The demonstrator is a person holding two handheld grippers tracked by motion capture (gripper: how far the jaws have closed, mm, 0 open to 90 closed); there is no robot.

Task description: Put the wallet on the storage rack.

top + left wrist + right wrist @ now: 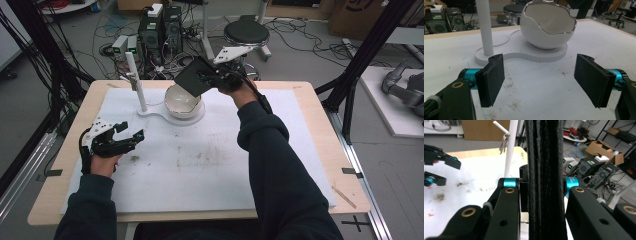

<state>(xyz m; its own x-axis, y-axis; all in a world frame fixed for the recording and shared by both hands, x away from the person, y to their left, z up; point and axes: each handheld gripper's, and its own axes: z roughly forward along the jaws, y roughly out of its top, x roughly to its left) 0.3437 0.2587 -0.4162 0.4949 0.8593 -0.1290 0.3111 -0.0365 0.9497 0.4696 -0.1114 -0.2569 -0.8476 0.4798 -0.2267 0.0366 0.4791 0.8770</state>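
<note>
My right gripper is shut on a flat black leather-like wallet and holds it tilted in the air just above the white egg-shaped bowl. In the right gripper view the wallet stands edge-on between the two jaws, which press on both its sides. My left gripper rests low over the left of the white mat, open and holding nothing. In the left gripper view its pads stand wide apart, facing the bowl with its silver rim.
The bowl sits on a white base that also carries an upright white post. A peg on the post holds a small bunch of keys. The white mat bears dirty smudges. Computers, cables and a stool stand beyond the table.
</note>
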